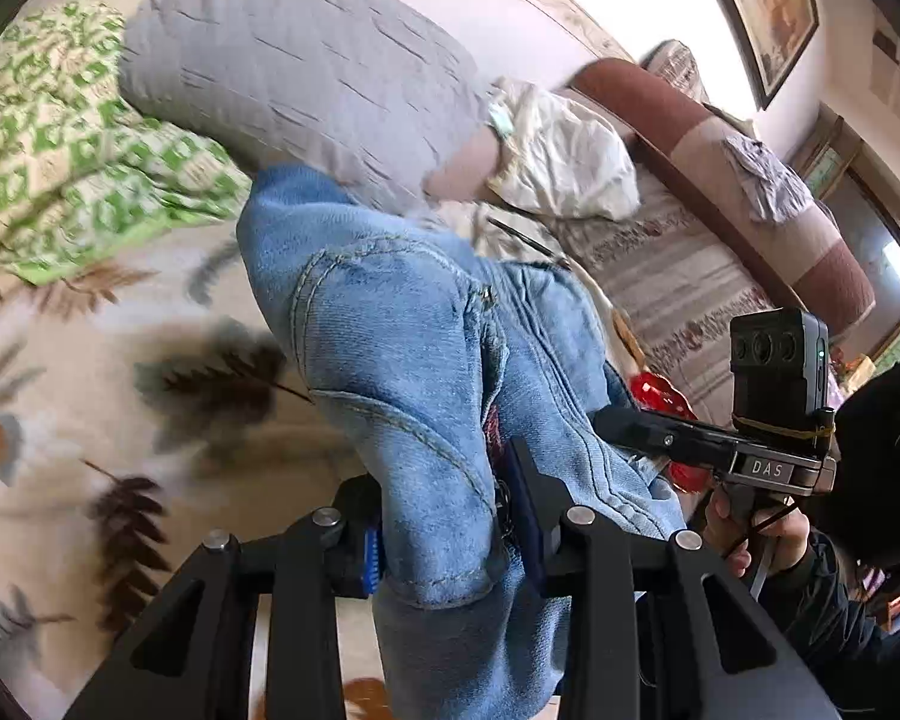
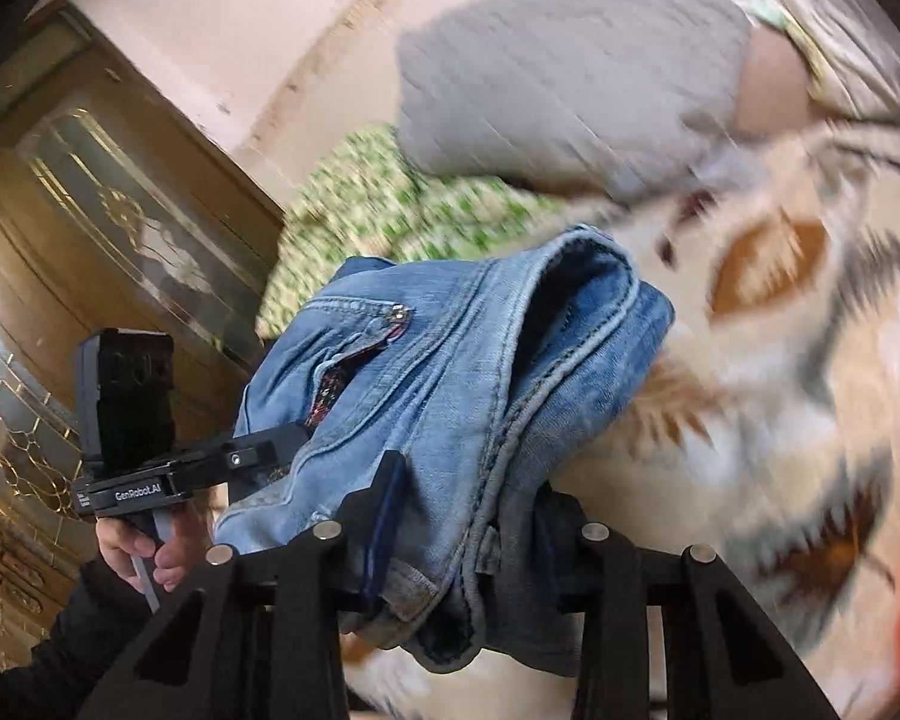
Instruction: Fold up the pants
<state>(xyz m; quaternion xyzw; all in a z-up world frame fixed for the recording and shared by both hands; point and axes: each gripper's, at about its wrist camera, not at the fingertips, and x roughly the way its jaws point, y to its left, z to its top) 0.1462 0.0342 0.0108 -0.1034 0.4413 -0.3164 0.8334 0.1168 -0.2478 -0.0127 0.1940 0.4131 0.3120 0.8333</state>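
Denim fills both wrist views: the blue jeans [image 1: 402, 360] hang bunched between the two grippers, lifted off the feather-print bedspread [image 1: 90, 408]. White lettering "DAS" sits on the body of the right gripper [image 1: 630, 426], seen from the left wrist; "GenRobot.AI" is printed on the left gripper [image 2: 282, 441], seen from the right wrist. Each is held from below by a bare hand [image 1: 756, 534] in a dark sleeve, tilted downward toward the bed. Both grippers pinch folds of the jeans. A grey pillow [image 1: 294, 60] and a green-patterned quilt [image 1: 60, 138] lie behind.
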